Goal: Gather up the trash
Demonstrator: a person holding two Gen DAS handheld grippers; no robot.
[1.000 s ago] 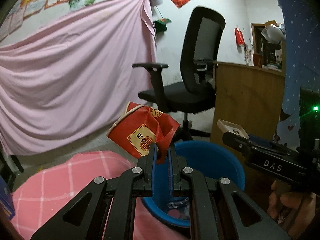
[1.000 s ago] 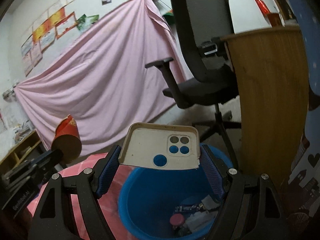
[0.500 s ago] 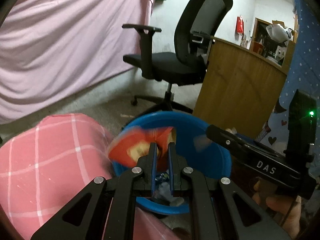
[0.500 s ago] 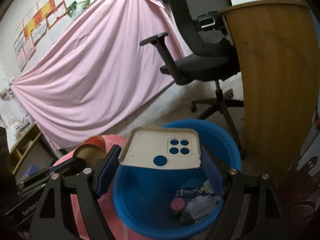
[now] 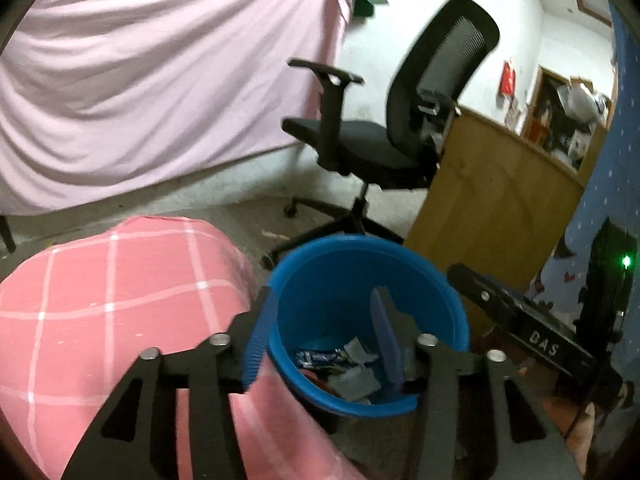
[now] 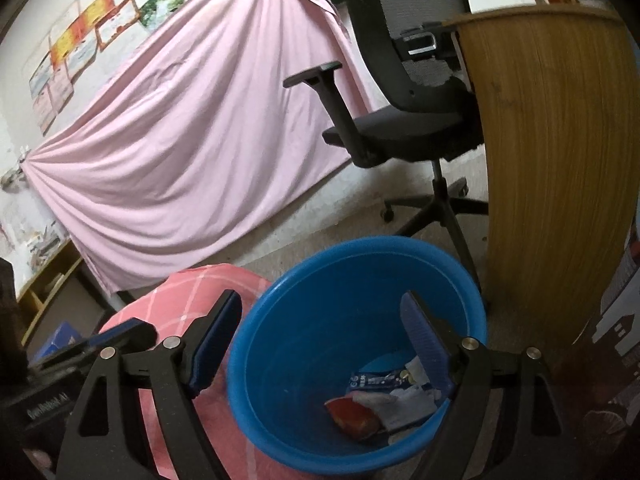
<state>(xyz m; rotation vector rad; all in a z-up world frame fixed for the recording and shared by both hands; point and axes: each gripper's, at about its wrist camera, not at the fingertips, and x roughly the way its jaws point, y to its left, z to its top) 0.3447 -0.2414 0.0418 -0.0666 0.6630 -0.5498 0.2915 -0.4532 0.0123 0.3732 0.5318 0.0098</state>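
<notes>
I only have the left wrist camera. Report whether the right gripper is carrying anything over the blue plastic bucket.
Observer: Nothing. The right gripper hangs over the blue plastic bucket with its jaws wide apart and empty.
Operator: Check the bucket's bottom for a red paper cup.
Observer: A crushed red paper cup lies on the bottom, beside a blue wrapper.
Operator: Tell me what stands low down, left of the pink draped sheet.
Observer: A low wooden shelf stands there by the floor, with things in it that are too small to identify.
</notes>
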